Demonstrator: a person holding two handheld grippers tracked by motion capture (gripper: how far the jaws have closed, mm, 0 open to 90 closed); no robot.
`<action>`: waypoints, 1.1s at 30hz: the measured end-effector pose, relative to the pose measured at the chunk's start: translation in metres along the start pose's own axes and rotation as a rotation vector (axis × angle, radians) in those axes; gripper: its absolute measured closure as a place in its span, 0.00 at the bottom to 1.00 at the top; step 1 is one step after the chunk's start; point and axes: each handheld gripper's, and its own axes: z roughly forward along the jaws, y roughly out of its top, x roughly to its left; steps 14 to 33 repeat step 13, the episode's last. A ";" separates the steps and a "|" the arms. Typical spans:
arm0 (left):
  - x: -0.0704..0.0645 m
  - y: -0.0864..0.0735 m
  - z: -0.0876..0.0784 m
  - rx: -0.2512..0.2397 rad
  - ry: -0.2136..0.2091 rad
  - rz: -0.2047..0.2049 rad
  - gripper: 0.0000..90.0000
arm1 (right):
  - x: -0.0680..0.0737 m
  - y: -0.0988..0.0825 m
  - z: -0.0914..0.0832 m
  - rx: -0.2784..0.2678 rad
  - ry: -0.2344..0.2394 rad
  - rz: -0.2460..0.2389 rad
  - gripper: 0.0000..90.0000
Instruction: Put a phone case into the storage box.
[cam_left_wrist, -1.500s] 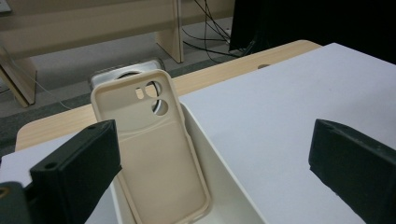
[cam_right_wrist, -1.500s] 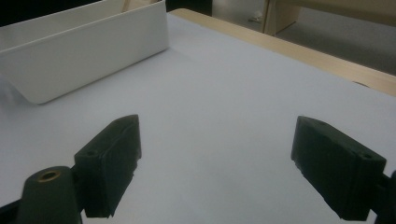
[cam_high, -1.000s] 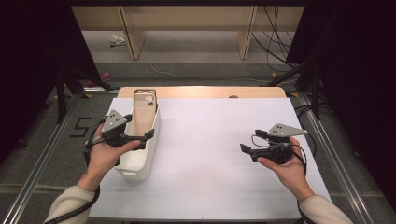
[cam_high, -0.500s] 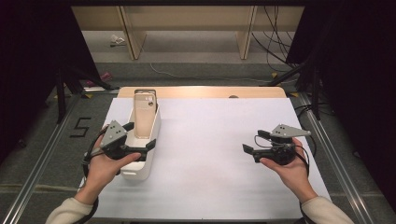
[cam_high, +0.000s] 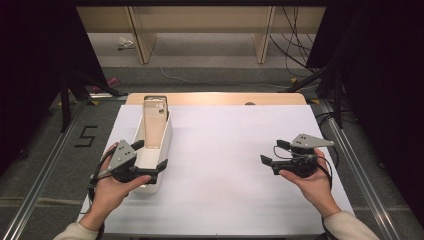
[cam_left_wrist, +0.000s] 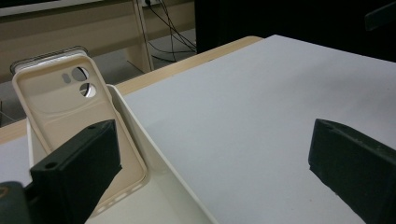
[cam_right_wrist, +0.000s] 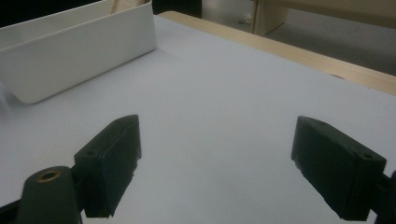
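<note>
While the left hand-held gripper (cam_high: 152, 156) hovers wide open at the near end of the white tray (cam_high: 162, 142), the beige phone case (cam_high: 153, 125) leans inside that tray, its top propped past the far rim with the camera cut-outs uppermost. It looks light and rubbery (likely to flex if pinched mid-span), so I would take it by a long side edge. One jaw stands over the tray just in front of the case, the other over the white bench (cam_high: 230, 150). The right hand-held gripper (cam_high: 272, 152), also spread wide, holds nothing, well apart.
</note>
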 end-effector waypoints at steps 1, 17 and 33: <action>-0.001 -0.001 0.000 -0.001 0.002 -0.003 0.02 | 0.000 0.000 0.000 0.001 0.001 0.000 0.19; -0.003 -0.005 0.002 -0.008 0.006 -0.008 0.02 | 0.002 0.000 0.001 -0.001 0.002 -0.005 0.19; -0.003 -0.005 0.002 -0.008 0.006 -0.008 0.02 | 0.002 0.000 0.001 -0.001 0.002 -0.005 0.19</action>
